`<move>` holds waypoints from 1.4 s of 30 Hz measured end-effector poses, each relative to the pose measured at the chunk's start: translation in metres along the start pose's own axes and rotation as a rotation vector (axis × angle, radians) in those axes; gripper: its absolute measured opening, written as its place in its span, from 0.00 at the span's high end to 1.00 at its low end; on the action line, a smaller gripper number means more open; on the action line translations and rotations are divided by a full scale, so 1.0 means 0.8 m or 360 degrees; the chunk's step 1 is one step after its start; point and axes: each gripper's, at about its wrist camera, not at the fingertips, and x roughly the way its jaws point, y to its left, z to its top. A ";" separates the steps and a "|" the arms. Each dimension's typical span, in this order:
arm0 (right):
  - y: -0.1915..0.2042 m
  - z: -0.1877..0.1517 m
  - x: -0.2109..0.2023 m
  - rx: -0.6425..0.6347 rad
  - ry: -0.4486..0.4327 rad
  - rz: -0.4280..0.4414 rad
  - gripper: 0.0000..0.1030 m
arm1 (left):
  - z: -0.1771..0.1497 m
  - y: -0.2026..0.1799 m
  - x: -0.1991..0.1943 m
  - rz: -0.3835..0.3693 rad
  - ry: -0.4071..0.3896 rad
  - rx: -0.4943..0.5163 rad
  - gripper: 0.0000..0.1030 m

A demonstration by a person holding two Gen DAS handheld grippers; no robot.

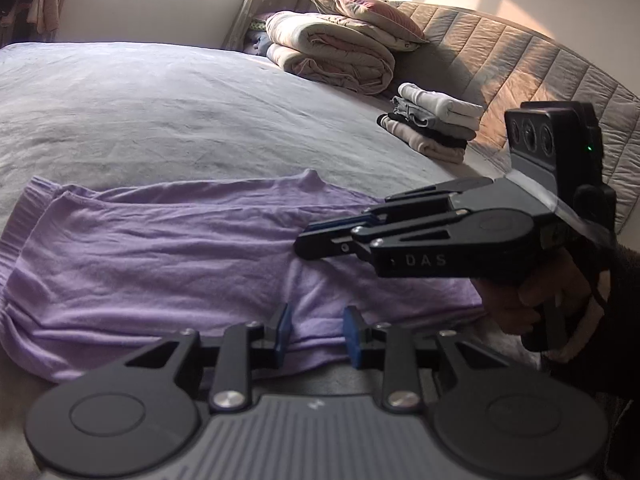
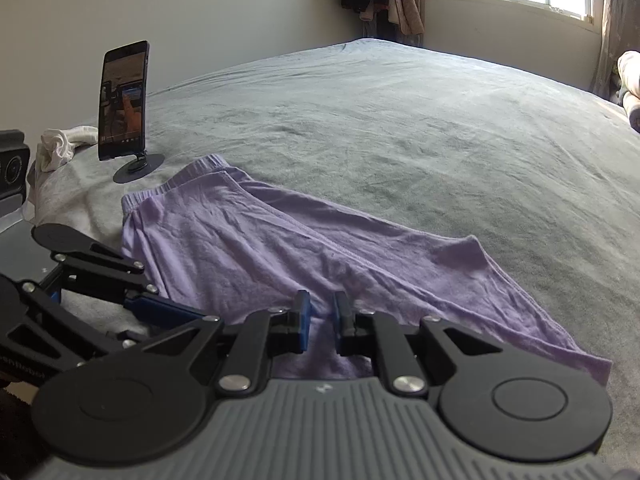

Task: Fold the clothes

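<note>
Between the blue pads of the left gripper [image 1: 317,336] a clear gap shows, with the near hem of the purple garment [image 1: 192,256] lying under it; nothing is pinched, so these jaws stand partly open. The right gripper [image 2: 320,320] hovers just over the same garment [image 2: 280,256], its jaws nearly closed with only a slit between the pads, and whether cloth is caught there I cannot tell. Just ahead of both jaws the garment lies fairly flat on the grey bed cover [image 1: 160,112], seemingly doubled lengthwise, waistband to the left. Far beyond the left jaws, a stack of folded clothes [image 1: 432,128] sits by the headboard [image 1: 520,60]. Several pieces look done; this one seems to need further folds.
</note>
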 end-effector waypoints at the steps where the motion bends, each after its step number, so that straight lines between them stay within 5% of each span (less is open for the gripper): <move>1: -0.004 0.001 0.003 0.0010 0.0000 -0.0010 0.92 | 0.000 0.002 -0.001 -0.0010 0.0009 -0.0013 0.72; 9: -0.026 0.017 0.016 0.0067 -0.0028 -0.0060 0.92 | -0.001 -0.001 -0.009 -0.0037 0.0017 0.0030 0.69; 13: -0.012 0.024 0.007 0.0047 -0.0049 0.0029 0.88 | 0.005 0.010 -0.026 -0.0051 -0.0082 -0.0028 0.69; 19: 0.023 0.029 0.012 0.0001 -0.0039 0.0180 0.88 | 0.010 0.038 -0.048 0.0084 -0.0210 -0.0156 0.69; 25: 0.047 0.033 0.039 -0.0035 -0.0004 0.0208 0.88 | -0.002 0.052 -0.045 0.0180 -0.0120 -0.0158 0.70; 37: 0.039 0.049 0.070 -0.0006 -0.0046 0.0083 0.90 | -0.006 0.045 -0.047 0.0187 -0.0054 -0.0090 0.69; 42: 0.039 0.045 0.047 0.0000 -0.0055 0.0097 0.81 | -0.002 0.043 -0.054 0.0139 -0.0099 -0.0110 0.69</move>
